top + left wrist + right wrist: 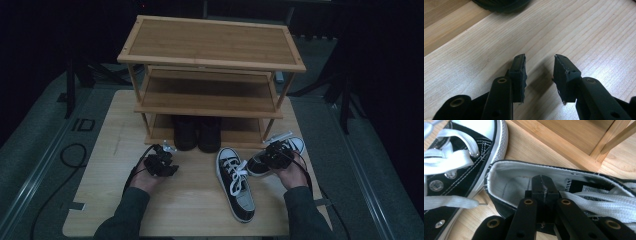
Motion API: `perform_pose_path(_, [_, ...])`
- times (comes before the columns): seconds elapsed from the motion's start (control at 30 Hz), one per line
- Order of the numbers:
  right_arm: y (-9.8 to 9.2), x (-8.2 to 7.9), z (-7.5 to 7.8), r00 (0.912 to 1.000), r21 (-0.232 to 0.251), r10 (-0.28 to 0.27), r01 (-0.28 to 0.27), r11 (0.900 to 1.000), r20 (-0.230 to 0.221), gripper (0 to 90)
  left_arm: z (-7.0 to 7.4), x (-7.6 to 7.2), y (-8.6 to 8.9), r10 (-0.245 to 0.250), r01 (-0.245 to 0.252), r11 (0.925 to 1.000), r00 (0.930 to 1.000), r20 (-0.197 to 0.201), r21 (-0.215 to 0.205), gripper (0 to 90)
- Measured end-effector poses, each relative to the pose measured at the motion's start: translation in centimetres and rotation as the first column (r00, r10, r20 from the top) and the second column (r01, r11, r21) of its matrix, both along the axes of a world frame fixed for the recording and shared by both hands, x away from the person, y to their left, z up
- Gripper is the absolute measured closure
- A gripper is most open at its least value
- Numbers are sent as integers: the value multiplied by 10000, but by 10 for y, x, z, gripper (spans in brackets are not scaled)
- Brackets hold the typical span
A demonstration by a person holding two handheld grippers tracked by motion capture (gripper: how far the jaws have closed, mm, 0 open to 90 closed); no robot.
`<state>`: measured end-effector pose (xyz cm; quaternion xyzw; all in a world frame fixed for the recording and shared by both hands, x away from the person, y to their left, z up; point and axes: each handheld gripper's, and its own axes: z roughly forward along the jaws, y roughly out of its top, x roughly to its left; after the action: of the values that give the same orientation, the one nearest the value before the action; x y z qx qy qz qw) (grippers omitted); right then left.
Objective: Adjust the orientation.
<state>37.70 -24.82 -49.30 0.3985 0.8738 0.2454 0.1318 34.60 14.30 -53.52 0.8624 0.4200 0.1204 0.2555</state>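
A black-and-white laced sneaker point(235, 182) lies flat on the wooden table point(120, 200), toe toward the rack. Its mate point(296, 144) rests at the right, beside the rack's foot. My right gripper point(275, 152) reaches into that mate. In the right gripper view its jaws point(544, 186) are pressed together over the white lining point(514, 182) of the shoe's opening, and I see nothing between the pads. The first sneaker point(461, 157) lies just to its left. My left gripper point(161, 162) hovers low over bare table, open and holding nothing point(540, 60).
A three-tier bamboo shoe rack point(210, 45) stands at the back of the table, with a pair of black boots point(197, 132) on its bottom shelf. The rack's base board point(564, 137) lies close behind the right sneaker. A boot sole point(501, 3) is just ahead of the left gripper.
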Motion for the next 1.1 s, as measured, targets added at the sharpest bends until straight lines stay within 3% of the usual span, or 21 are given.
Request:
perform_pose_path(0.2, [-2, -2, 0, 9998, 115, -32, 34, 9999, -191, 900, 0, 0, 0, -3, 3, 10000, 10000, -10, -56, 624])
perform_pose_path(0.43, [-2, -8, -4, 9992, -67, 88, -91, 9999, -385, 900, -2, -1, 0, -54, 54, 10000, 10000, -41, -51, 619])
perform_pose_path(0.7, [-6, -13, -3, 9996, -7, 75, -75, 10000, -282, 900, -1, -1, 1, -19, 19, 10000, 10000, -15, -86, 616])
perform_pose_path(1.1, [-10, -22, 0, 9995, -722, -74, 52, 9974, -306, 900, -1, -2, 3, 35, -36, 9999, 10000, -31, -111, 616])
